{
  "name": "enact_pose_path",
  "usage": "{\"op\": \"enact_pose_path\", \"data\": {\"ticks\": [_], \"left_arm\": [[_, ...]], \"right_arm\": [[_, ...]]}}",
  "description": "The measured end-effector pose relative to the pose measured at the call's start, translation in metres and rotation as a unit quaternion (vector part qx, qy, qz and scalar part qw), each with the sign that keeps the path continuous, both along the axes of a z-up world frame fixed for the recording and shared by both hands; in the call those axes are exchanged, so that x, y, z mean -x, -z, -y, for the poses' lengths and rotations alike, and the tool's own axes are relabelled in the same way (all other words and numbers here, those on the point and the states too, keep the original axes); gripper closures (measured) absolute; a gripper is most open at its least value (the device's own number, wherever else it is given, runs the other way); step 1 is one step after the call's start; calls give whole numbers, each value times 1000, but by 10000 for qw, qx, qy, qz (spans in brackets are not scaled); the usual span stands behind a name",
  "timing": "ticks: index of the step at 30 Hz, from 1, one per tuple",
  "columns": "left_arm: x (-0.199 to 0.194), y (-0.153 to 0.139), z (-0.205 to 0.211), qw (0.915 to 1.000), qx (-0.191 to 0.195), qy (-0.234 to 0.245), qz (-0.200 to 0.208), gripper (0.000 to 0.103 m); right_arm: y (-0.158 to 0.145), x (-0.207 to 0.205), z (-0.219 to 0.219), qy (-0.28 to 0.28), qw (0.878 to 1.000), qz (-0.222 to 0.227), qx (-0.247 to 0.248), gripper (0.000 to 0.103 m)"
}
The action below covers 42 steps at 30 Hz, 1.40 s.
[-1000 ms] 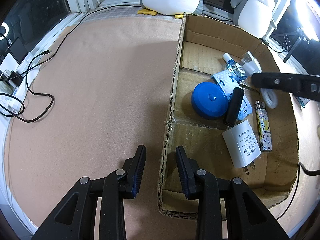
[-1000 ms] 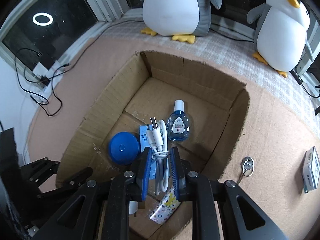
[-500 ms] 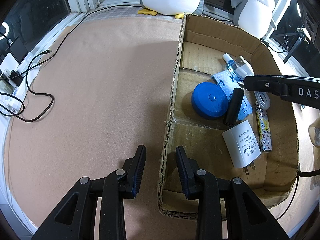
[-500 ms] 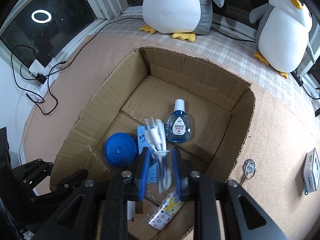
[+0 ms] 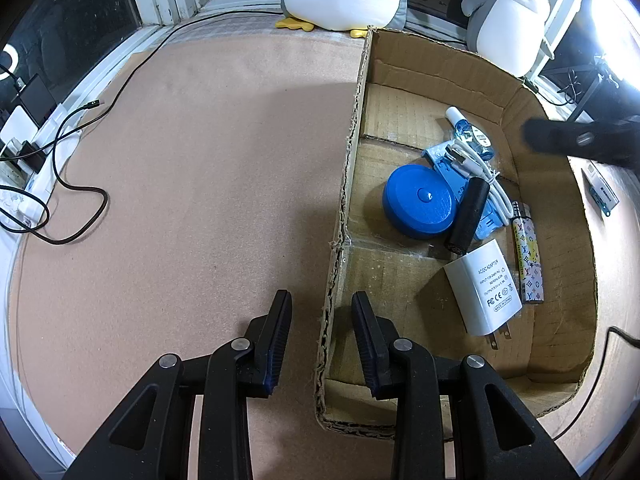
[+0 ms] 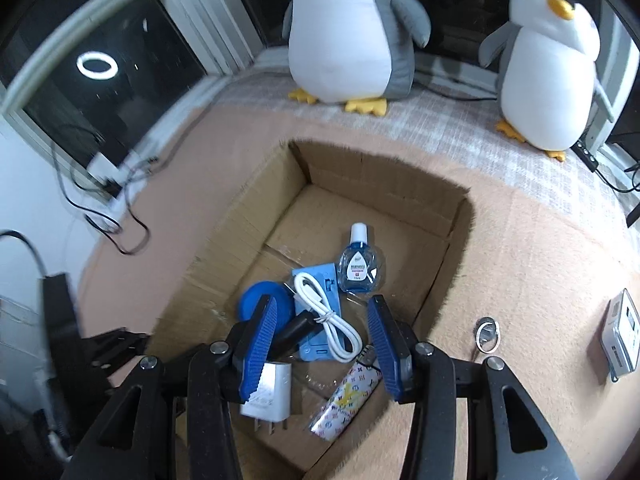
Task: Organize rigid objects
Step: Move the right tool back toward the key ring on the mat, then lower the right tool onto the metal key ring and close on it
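Seven items lie in one cardboard box (image 6: pixel 256 216); two plush penguins (image 6: pixel 348 28) behind.

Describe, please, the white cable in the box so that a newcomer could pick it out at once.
Find the open cardboard box on the tan mat in front of the two plush penguins. In the middle of its floor, a flat blue card lies beside a blue round case. The white cable lies coiled on that card: the only white cord, tied mid-length, with a metal plug.
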<state>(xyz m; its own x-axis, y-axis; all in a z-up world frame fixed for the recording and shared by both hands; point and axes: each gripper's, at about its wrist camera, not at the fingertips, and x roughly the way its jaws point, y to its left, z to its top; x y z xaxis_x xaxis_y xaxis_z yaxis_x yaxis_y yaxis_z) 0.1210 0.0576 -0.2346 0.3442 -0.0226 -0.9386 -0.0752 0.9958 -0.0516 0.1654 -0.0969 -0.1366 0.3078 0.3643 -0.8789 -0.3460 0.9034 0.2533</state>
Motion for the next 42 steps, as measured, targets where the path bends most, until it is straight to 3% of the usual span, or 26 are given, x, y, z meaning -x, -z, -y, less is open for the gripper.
{"op": "enact_pose_path", "data": {"ticks": [4, 8, 17, 28, 42], "left_arm": [[0, 0, 0, 10000, -5, 0, 1, 69], [-1, 0, 0, 10000, -13, 7, 0, 69], [-1, 0, 0, 10000, -31, 9, 0, 69], [-1, 0, 0, 10000, -4, 2, -2, 69], [-2, 1, 0, 10000, 17, -1, -9, 69]], "right_arm": [[-26, 6, 30, 194, 9992, 210, -272, 60], [-36, 8, 65, 444, 9982, 330, -235, 59], [12, -2, 111, 880, 9958, -242, -30, 59], [61, -15, 102, 758, 9944, -445, 582, 60], [69, -6, 70, 89, 9882, -53, 1529, 61]]}}
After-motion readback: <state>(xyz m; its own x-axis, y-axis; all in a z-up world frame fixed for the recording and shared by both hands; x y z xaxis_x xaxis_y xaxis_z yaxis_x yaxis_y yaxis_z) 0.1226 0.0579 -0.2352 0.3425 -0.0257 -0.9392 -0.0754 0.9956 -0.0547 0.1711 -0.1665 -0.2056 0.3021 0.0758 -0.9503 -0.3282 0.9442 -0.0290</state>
